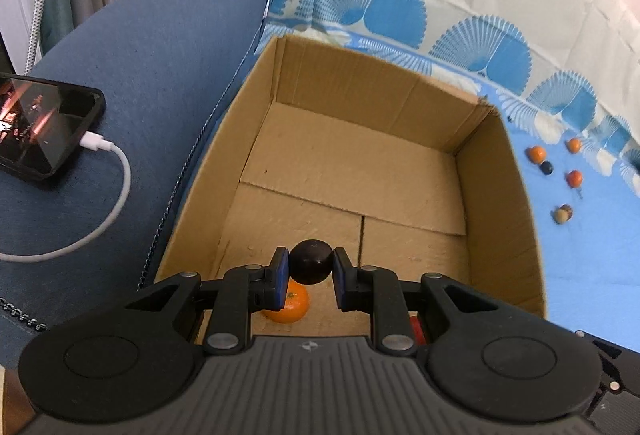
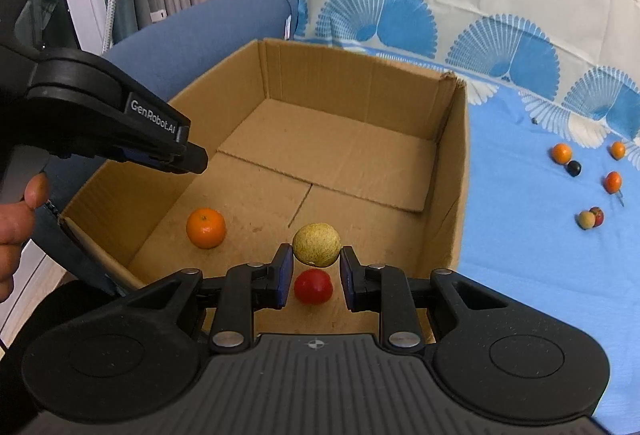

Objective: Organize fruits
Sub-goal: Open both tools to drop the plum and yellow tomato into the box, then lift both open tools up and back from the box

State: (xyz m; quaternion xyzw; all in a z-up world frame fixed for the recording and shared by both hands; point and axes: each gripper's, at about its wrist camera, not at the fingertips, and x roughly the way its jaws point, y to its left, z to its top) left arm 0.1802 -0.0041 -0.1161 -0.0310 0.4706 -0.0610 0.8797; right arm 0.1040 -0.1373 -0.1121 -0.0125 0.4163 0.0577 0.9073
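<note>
Left gripper (image 1: 311,267): jaws clamped on a dark plum (image 1: 311,262), held over the box (image 1: 360,83).
Orange (image 1: 291,305): on the box floor, just below the left jaws.
Right gripper (image 2: 316,267): jaws pinching a yellow fruit (image 2: 316,244).
Red fruit (image 2: 313,286): on the box floor beneath the right jaws.
Loose fruit (image 2: 591,217): on the blue cloth (image 2: 520,235), well right of both jaws.

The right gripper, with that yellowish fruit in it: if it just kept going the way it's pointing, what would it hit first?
Probably the floor of the cardboard box. The right gripper, shut on the yellowish fruit, points steeply down into it. The red fruit lies close beneath, so it might be met first; depth is unclear.
</note>
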